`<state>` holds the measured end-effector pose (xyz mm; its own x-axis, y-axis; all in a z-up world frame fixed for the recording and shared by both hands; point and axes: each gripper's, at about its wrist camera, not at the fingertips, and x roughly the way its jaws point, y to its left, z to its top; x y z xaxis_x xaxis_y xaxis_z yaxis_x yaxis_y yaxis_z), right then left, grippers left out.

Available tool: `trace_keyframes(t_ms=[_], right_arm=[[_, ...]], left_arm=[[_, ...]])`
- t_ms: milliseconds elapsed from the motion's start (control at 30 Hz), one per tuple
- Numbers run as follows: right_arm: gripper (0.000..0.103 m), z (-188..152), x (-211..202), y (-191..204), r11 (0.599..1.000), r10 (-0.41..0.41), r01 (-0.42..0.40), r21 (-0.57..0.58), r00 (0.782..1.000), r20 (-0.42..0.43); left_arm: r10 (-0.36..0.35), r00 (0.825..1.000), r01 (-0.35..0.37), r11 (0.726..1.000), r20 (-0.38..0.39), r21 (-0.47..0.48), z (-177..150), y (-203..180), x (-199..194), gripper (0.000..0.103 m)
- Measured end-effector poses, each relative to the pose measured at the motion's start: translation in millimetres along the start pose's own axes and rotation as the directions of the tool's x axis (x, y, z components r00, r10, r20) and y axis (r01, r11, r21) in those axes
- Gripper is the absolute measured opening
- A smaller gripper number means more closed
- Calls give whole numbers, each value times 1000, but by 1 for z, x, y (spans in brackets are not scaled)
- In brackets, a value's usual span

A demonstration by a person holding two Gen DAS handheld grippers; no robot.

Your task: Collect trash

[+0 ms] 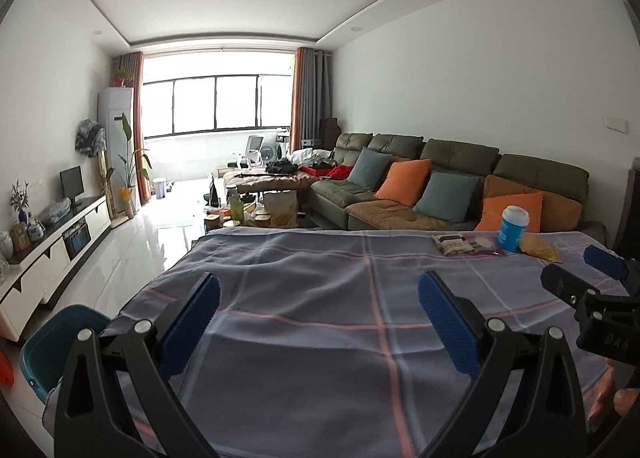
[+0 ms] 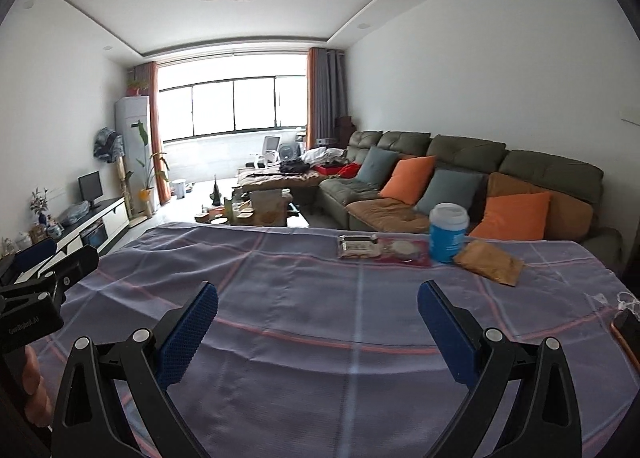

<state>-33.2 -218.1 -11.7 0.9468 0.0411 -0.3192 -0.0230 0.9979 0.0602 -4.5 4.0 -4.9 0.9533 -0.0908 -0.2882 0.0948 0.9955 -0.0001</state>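
On the far right part of the checked tablecloth [image 2: 320,298] lie the pieces of trash: a blue cup with a white lid [image 2: 448,232], a flat red-and-white wrapper [image 2: 380,250] to its left and a yellow-brown packet [image 2: 490,261] to its right. The left wrist view shows the same cup [image 1: 513,228], wrapper [image 1: 460,245] and packet [image 1: 542,248]. My left gripper [image 1: 318,318] is open above the cloth, nothing between its fingers. My right gripper [image 2: 318,318] is open too, well short of the cup. Each gripper shows at the edge of the other's view.
A teal bin [image 1: 60,350] stands on the floor at the table's left corner. A phone [image 2: 628,332] lies at the table's right edge. Beyond the table are a green sofa [image 2: 480,177] with cushions, a cluttered coffee table [image 2: 248,209] and a TV bench [image 1: 56,250].
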Motion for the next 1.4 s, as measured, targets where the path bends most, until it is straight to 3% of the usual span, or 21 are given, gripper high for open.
trace_keyframes(t_ms=[1400], right_arm=[[99, 8, -21, -8, 1000, -15, 16, -13, 999, 42]], left_arm=[[-7, 999, 6, 1000, 49, 24, -4, -20, -6, 100]])
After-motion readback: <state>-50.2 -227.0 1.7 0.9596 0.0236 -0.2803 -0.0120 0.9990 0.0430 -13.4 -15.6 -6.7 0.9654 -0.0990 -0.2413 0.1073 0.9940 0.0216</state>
